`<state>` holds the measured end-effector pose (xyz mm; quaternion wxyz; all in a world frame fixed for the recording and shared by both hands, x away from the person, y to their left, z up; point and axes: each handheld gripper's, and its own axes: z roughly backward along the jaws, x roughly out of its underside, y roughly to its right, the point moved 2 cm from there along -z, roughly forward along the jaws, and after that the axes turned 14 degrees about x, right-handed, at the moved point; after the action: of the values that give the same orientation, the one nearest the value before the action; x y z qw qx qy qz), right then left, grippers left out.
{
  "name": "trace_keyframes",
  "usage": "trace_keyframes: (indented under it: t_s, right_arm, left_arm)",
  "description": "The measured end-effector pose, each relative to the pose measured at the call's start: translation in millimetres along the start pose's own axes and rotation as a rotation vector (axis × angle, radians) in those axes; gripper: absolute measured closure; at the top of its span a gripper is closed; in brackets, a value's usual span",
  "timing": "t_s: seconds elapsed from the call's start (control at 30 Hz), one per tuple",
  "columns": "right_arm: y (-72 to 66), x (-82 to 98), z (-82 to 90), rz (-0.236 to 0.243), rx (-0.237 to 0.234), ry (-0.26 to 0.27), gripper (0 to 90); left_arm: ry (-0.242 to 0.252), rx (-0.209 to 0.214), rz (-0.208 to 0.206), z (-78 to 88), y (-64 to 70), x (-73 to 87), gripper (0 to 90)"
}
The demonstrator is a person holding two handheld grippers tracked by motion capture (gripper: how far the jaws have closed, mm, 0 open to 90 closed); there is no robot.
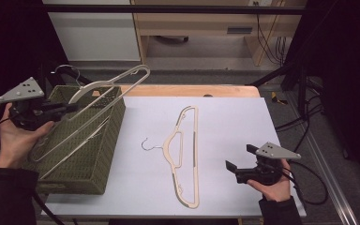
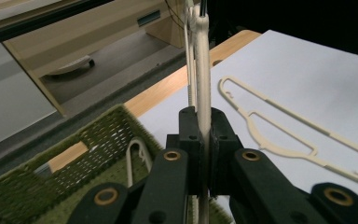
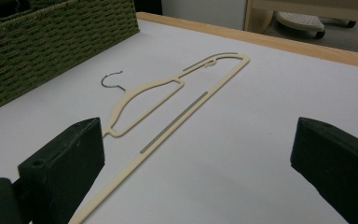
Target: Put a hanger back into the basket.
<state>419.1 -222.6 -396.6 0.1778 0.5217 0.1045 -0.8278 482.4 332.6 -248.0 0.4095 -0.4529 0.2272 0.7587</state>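
Basket (image 1: 82,159) wall hides lower ends of stacked hangers (image 1: 70,140).

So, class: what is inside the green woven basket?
Inside the green woven basket lie cream hangers, while the left gripper holds one hanger above it. The wicker walls hide the basket's floor.

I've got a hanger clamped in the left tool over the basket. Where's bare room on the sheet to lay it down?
Widest free patch: the white sheet between the flat hanger and the sheet's right edge, above the open right tool. A narrower strip lies between the basket and that hanger's hook. It is crowded at the basket, where the left tool grips the lifted hanger over others.
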Motion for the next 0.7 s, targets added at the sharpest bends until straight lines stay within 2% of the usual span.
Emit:
trace_keyframes:
  t_s: [0.27,0.57,0.7]
  right_arm:
    - [-0.2,0.0,-0.4,0.002,0.002,0.002,3.5]
    - [-0.6,0.3,-1.1,0.004,0.002,-0.001,3.4]
    - [-0.9,1.0,-1.9,0.015,0.002,-0.006,3.4]
  left_arm:
    - [-0.029,-0.047,0.041,10.8,-22.1,25.9,86.2]
    - [-0.06,-0.109,0.032,16.8,-41.9,50.0,86.2]
    - [-0.08,-0.121,0.057,17.8,-49.1,60.5,86.2]
